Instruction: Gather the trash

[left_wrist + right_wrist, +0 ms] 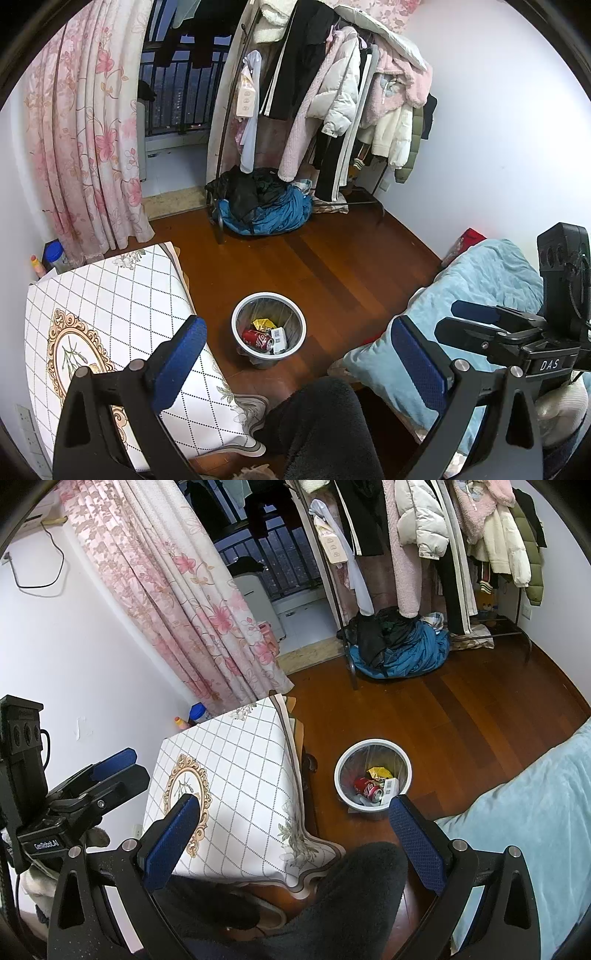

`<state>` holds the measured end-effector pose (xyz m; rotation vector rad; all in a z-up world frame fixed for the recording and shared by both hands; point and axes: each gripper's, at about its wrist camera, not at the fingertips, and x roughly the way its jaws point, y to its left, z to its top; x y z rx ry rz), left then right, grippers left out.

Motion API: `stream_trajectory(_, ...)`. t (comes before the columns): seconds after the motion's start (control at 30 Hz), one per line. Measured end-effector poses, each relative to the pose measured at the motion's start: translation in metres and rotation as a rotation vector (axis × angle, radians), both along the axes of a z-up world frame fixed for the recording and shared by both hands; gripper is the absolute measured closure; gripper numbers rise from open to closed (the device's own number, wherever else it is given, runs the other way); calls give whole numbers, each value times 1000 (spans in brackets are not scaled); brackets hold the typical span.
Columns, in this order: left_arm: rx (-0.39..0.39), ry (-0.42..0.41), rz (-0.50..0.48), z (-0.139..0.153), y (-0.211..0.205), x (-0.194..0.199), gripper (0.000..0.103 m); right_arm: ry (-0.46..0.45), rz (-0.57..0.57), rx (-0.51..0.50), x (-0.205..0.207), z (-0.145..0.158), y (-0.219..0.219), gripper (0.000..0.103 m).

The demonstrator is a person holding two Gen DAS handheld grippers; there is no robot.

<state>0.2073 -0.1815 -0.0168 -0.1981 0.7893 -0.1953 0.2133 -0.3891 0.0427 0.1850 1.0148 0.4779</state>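
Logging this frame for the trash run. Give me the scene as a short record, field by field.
bin: white trash bin upright on the wooden floor, between table and bed
bin contents: red soda can, yellow wrapper, small white box
left gripper: open, empty
right gripper: open, empty
table: patterned cloth, no trash visible on it
bed: light blue blanket
background: clothes rack, floral curtain

- Centre frame: bare wooden floor [332,266] lies open around the trash bin [269,325].
- Left: the clothed table [110,314] stands just beside the bin.
- Right: the blue bedding [480,295] crowds in.
- Bottom: a dark fleece-clad knee [325,424] blocks the near side.
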Motion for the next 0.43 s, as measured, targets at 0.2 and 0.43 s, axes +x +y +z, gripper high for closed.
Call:
stream_trajectory(0.2,0,0,2,-1,0,0,1,2,9,-1,-1,-1,1,0)
stream_trajectory(0.43,-13,-3,4,4,-7,-3,1,7,16,-3,0,0,2,0)
